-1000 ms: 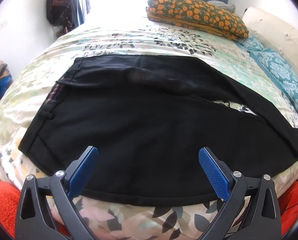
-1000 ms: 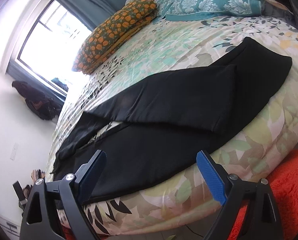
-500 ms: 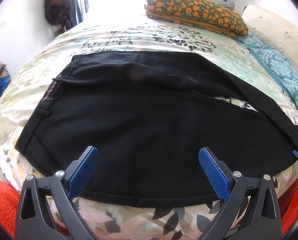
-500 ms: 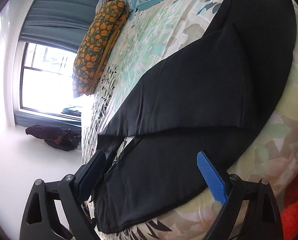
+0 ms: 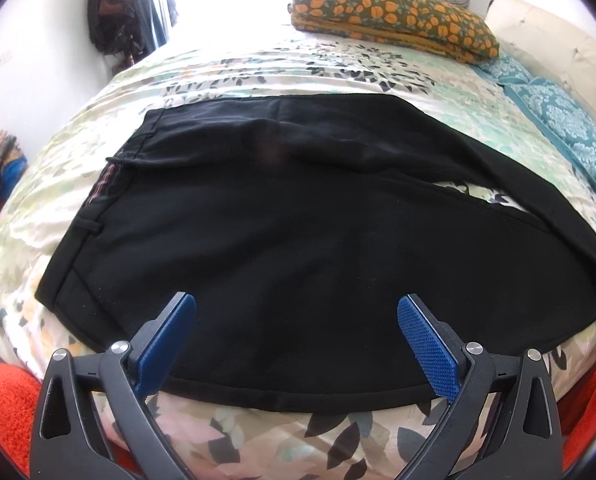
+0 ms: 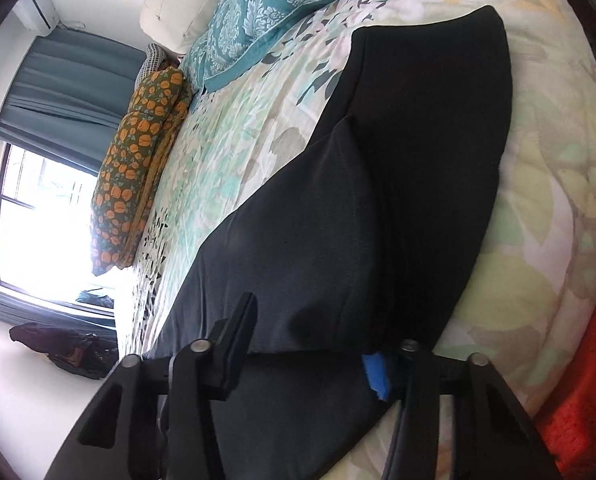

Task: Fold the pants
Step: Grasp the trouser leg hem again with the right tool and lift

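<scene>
The right gripper [image 6: 306,344] has just been closing and now pinches the black pants [image 5: 298,240] at the leg end, ready to fold it over, while the left gripper [image 5: 298,324] hovers wide over the near edge.

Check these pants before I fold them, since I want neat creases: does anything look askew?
Yes. The legs of the pants are not stacked: a wedge of floral bedspread shows between them. At the other end, the waistband is turned open, showing its striped lining.
</scene>
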`<control>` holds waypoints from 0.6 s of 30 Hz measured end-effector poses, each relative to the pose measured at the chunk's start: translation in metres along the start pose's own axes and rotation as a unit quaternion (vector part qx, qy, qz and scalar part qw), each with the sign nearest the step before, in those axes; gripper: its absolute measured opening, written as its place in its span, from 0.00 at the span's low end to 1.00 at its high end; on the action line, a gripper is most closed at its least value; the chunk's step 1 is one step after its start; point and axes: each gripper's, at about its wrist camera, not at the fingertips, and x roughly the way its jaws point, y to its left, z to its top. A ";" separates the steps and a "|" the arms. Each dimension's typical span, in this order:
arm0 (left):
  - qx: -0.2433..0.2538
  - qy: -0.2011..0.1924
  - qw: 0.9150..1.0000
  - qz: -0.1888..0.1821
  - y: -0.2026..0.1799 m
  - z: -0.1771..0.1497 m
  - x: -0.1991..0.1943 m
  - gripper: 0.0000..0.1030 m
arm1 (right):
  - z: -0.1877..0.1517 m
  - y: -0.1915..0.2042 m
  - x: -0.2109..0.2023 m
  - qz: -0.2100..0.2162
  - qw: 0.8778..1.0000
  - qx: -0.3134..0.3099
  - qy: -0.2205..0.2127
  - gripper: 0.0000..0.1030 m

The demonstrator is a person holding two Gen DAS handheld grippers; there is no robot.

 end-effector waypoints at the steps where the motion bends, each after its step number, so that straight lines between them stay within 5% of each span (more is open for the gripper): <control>1: 0.007 -0.002 1.000 -0.001 -0.003 0.000 -0.001 0.99 | 0.002 -0.002 -0.002 0.001 1.000 -0.006 0.000 0.11; 9: 0.022 0.005 0.999 -0.033 -0.025 0.019 -0.001 0.99 | 0.008 0.061 -0.048 0.062 0.985 -0.153 -0.051 0.09; 15: 0.018 0.023 0.996 -0.089 -0.047 0.079 0.021 0.99 | -0.002 0.097 -0.070 0.088 0.966 -0.229 -0.080 0.09; 18: 0.016 0.029 0.996 -0.085 -0.057 0.118 0.045 0.99 | -0.006 0.099 -0.072 0.094 0.963 -0.239 -0.082 0.09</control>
